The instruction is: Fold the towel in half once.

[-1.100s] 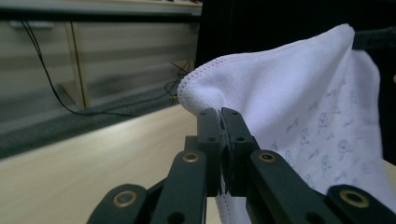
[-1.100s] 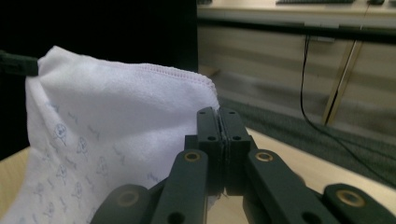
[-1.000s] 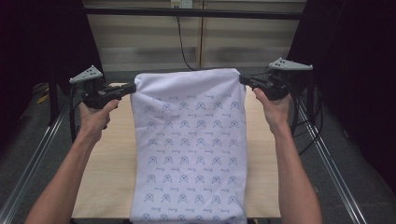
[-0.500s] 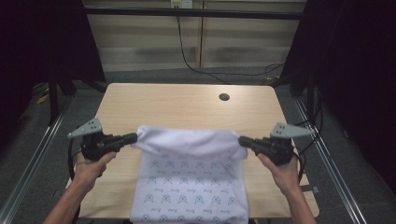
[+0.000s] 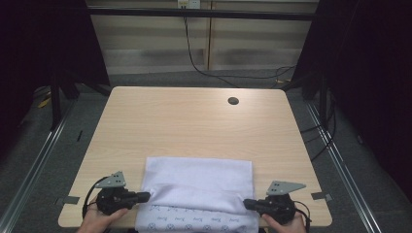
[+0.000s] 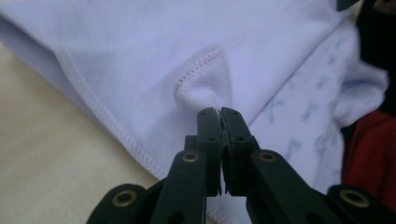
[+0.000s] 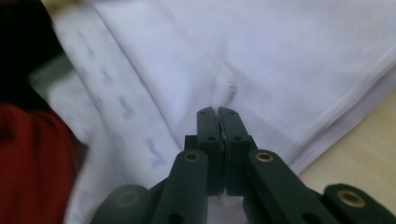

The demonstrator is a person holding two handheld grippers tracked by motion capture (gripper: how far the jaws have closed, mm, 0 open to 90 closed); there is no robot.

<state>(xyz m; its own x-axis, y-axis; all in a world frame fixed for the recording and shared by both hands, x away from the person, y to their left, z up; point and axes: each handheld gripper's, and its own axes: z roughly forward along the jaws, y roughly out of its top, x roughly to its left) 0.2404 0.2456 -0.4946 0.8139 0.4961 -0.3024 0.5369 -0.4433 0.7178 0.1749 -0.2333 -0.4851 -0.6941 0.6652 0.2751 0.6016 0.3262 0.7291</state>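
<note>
A white cloth (image 5: 199,187) with a small blue print lies folded over itself at the near edge of the table (image 5: 194,121). My left gripper (image 5: 147,196) is shut on the cloth's left corner, low over the table. My right gripper (image 5: 247,204) is shut on the right corner. In the left gripper view the jaws meet on a stitched corner of the cloth (image 6: 205,88), pinched at the left gripper's tips (image 6: 219,112). The right gripper view shows the right gripper's tips (image 7: 218,111) clamped on a hemmed fold of the cloth (image 7: 224,84). The printed side hangs off the near edge.
A round cable hole (image 5: 233,101) sits in the table's far right part. Metal rails (image 5: 43,155) run along both sides of the table on the floor. A black cable (image 5: 194,53) hangs down behind the table. A red garment (image 7: 32,163) shows near the jaws.
Both grippers came down and toward the near edge, holding the cloth. The cloth, held up and spread a second ago, now lies folded on the table.
</note>
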